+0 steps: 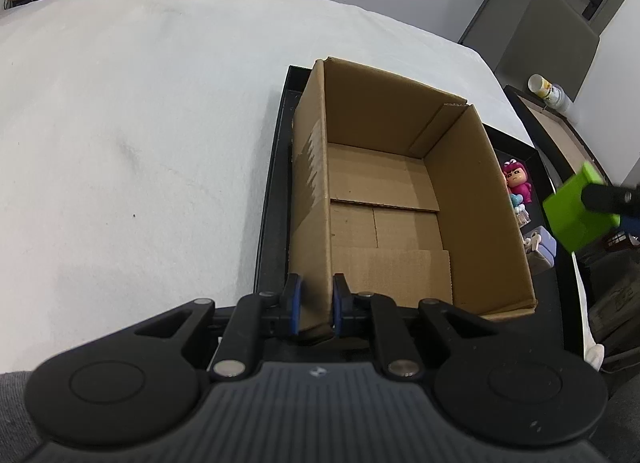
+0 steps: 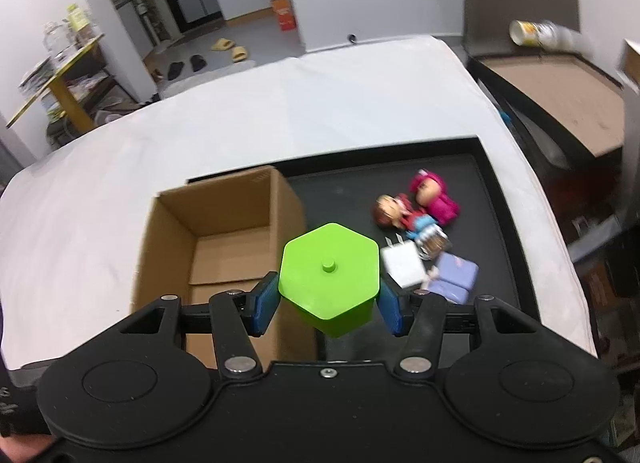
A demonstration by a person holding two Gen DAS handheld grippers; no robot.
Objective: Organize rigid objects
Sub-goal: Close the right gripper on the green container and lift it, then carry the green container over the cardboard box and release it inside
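Observation:
An open, empty cardboard box (image 1: 400,199) stands on a black tray (image 1: 276,167) on the white-covered table. My left gripper (image 1: 314,305) is shut on the box's near left wall. My right gripper (image 2: 328,303) is shut on a green hexagonal box (image 2: 330,275) and holds it in the air above the tray, just right of the cardboard box (image 2: 224,239). The green box also shows at the right edge of the left wrist view (image 1: 580,209). On the tray lie a pink figurine (image 2: 434,199), a brown-haired doll (image 2: 394,213), a white block (image 2: 404,265) and a purple pouch (image 2: 454,277).
The white cloth (image 1: 140,143) covers the table to the left of and behind the tray. A second black-framed tray with a brown base (image 2: 560,91) and a tipped can (image 2: 536,33) lie past the table's right edge.

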